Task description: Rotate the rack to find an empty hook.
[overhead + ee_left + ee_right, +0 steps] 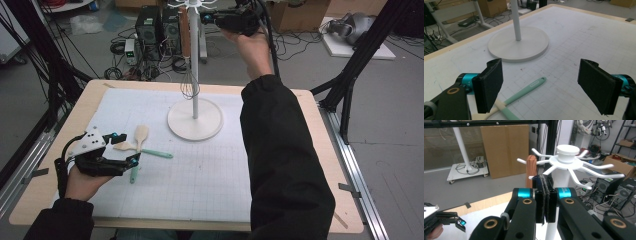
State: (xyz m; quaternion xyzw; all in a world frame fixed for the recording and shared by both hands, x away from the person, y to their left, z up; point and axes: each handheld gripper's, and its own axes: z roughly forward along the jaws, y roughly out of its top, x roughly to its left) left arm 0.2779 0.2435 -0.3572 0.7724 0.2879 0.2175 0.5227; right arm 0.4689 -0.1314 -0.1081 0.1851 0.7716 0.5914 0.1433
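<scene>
A light wooden table carries a white gridded mat. Toward its far side stands a white utensil stand with a round base, a thin post and radiating hooks at the top. A whisk with a wooden handle hangs from one hook, its wire head beside the post. The right hand-held gripper is raised beside the hooks, jaws pressed together with nothing seen between them. The left hand-held gripper sits low at the near left, jaws spread wide over two crossed utensils: a mint-handled spatula and a wooden spoon lying on the mat.
</scene>
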